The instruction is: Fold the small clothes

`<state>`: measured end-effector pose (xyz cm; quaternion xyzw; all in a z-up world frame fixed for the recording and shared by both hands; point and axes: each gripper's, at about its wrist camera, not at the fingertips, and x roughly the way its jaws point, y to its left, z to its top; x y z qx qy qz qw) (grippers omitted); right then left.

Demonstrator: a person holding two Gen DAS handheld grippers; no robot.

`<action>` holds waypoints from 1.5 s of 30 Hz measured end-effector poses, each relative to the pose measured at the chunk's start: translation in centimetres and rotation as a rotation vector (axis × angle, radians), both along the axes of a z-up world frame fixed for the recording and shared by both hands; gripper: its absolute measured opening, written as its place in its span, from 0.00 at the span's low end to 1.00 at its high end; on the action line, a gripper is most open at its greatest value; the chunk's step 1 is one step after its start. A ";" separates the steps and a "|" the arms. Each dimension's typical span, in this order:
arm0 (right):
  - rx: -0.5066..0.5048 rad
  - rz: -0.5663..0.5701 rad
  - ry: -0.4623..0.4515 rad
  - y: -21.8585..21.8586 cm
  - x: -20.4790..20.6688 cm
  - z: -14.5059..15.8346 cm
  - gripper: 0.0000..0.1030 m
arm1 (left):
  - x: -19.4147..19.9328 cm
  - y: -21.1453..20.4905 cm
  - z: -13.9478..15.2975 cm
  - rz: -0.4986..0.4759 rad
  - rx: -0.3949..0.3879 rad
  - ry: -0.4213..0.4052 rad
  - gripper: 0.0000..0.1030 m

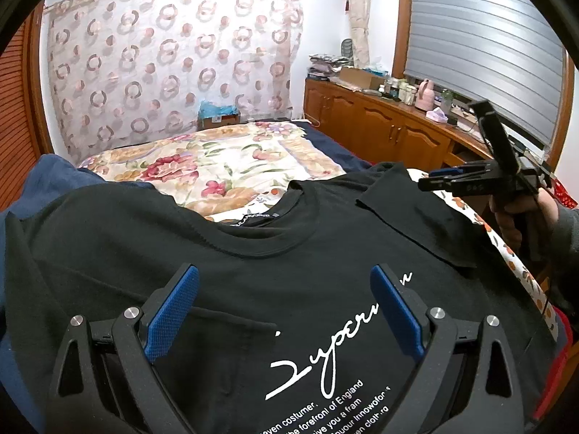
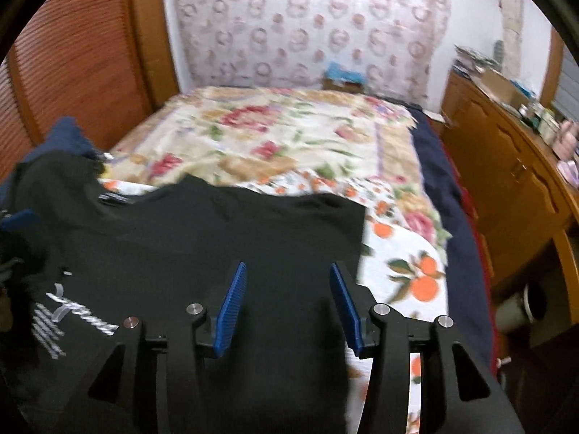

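Note:
A black T-shirt point(image 1: 253, 253) with white lettering lies spread on the bed, its collar toward the far end. One sleeve is folded in over the chest on the right side. My left gripper point(image 1: 286, 282) hovers open over the chest print, blue pads wide apart, nothing between them. My right gripper point(image 1: 430, 179) shows in the left wrist view above the shirt's right shoulder, a hand on its handle. In the right wrist view the right gripper point(image 2: 287, 271) is open above the T-shirt point(image 2: 217, 238) near its right edge, with nothing between its pads. That view is blurred.
The bed carries a floral quilt point(image 1: 217, 159) and an orange-print sheet point(image 2: 409, 271). Dark blue cloth point(image 1: 54, 173) lies at the left. A wooden cabinet point(image 1: 380, 123) crowded with bottles and boxes runs along the right wall. A louvred wooden door point(image 2: 72, 61) stands at the left.

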<state>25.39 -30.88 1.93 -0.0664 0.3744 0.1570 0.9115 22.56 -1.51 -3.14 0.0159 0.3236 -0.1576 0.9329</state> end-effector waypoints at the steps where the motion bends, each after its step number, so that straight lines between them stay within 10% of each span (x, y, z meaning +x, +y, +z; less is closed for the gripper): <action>1: -0.004 -0.012 0.006 -0.4 0.7 -0.5 0.48 | 0.1 0.1 0.0 0.004 -0.002 0.000 0.93; 10: 0.041 -0.032 0.049 -0.7 6.9 -1.5 0.49 | 0.8 1.4 0.9 0.075 -0.009 0.028 0.93; 31: -0.002 0.016 -0.008 -0.4 4.8 -1.9 0.59 | 1.3 11.2 4.7 0.272 0.108 0.071 0.93; 37: 0.000 0.016 -0.007 -0.5 4.8 -1.9 0.59 | 2.2 12.6 3.6 0.257 0.100 0.135 0.58; 45: 0.000 0.016 -0.007 -0.5 4.8 -1.9 0.59 | 3.1 12.9 3.1 0.238 0.092 0.184 0.50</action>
